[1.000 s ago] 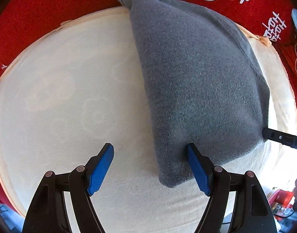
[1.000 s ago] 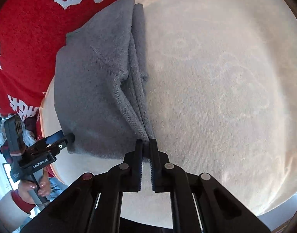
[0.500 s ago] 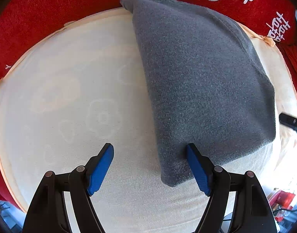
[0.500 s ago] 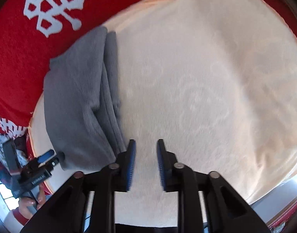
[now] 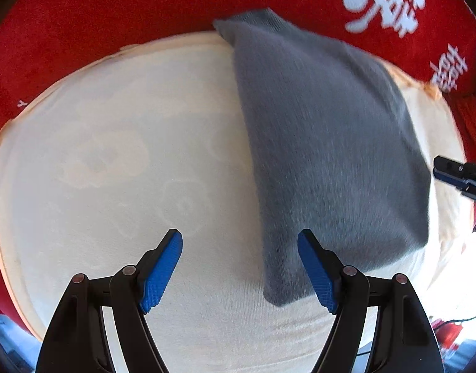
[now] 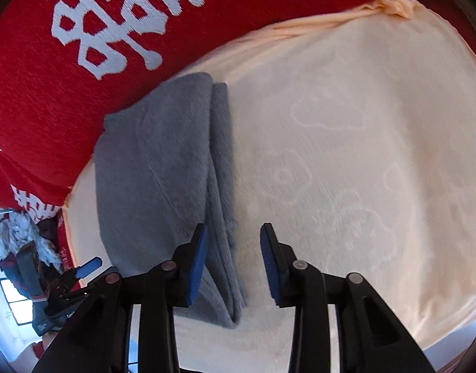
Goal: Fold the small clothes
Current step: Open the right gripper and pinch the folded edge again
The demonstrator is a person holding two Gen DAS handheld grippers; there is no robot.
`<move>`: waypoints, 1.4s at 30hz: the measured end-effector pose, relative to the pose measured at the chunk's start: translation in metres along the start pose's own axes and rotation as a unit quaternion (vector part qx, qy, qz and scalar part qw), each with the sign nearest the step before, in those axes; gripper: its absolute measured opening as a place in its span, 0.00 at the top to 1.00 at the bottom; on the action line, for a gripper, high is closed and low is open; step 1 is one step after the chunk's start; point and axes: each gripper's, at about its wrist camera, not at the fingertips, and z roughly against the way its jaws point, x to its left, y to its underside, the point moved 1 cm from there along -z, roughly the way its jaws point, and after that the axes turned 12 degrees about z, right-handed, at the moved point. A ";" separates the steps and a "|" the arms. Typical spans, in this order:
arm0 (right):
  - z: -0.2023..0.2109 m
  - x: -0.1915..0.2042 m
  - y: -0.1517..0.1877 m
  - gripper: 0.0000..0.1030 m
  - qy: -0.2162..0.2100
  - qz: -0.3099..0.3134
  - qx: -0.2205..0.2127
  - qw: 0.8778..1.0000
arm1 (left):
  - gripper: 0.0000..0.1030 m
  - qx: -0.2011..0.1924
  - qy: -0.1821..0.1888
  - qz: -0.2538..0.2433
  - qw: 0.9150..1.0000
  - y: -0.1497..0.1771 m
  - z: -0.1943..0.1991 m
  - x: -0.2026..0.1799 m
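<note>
We judge the folded grey fleece garment (image 5: 328,152), lying on the cream patterned towel (image 5: 113,161), soft and light, best pinched at its layered edge, with our left hand-held gripper (image 5: 240,267) wide and empty, our right hand-held gripper (image 6: 233,267) opening, unpinched.

right gripper (image 6: 233,261) let go of grey garment (image 6: 163,192), jaws opening, backed away

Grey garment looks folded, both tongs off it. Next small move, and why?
Probably lift both tongs clear. The grey garment lies folded flat on the cream cloth; the right tongs are opening with nothing pinched, and the left tongs hang open over its corner, gripping nothing.
</note>
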 end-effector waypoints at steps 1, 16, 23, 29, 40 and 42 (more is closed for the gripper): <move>-0.001 -0.001 -0.004 0.62 -0.013 -0.003 -0.003 1.000 | 0.25 -0.003 0.003 0.006 1.000 -0.004 0.002 0.002; -0.048 -0.014 -0.025 1.00 0.035 0.011 0.051 0.998 | 0.25 -0.008 0.042 0.060 0.997 -0.041 -0.009 -0.004; -0.026 -0.048 -0.007 0.98 -0.048 -0.064 0.026 0.996 | 0.25 -0.007 0.039 0.050 0.998 -0.043 -0.010 -0.006; -0.014 -0.039 -0.026 0.42 -0.102 -0.050 -0.011 0.993 | 0.25 -0.008 0.036 0.049 0.998 -0.043 -0.009 -0.010; -0.047 0.004 -0.073 0.87 -0.135 -0.012 -0.008 0.991 | 0.25 -0.018 0.042 0.049 0.998 -0.046 -0.002 -0.018; -0.034 0.008 -0.071 0.87 -0.112 0.015 -0.016 0.993 | 0.25 -0.023 0.044 0.037 0.998 -0.046 -0.002 -0.025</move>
